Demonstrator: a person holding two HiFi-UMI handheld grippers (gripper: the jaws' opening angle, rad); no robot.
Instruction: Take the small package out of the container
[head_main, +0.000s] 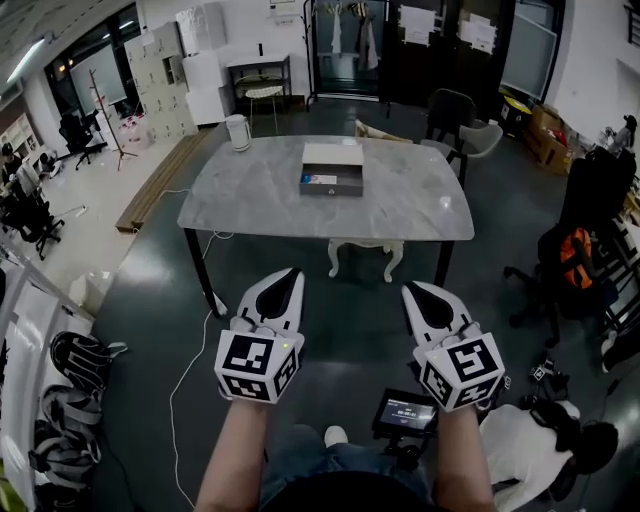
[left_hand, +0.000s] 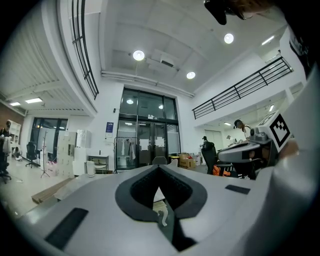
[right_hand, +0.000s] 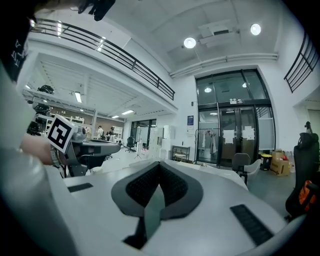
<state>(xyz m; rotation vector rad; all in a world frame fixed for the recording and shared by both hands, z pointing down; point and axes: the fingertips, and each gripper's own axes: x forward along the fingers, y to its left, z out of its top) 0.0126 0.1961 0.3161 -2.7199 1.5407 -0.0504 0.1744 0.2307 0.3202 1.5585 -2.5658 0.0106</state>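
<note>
- Nearest, the left hand-held gripper and the right hand-held gripper are held side by side at waist height, pointing forward over the dark floor.
- In the left gripper view, the left hand-held gripper is seen with its jaws closed tip to tip and nothing held between them.
- The right hand-held gripper is likewise seen closed and empty. This is judged to be a resting carry, since nothing is within reach.
- Further on, a white stool is seen under the near edge of the grey marbled desk, well apart from both grippers.
- On the middle of the desk, towards its far side, the open grey container has been set.
- A small pale item with a blue mark is seen at the container's near left and is taken to be the small package. It is too small for its details to be made out.
- The package is not yet taken out, so the desk must be approached before any grasp.
</note>
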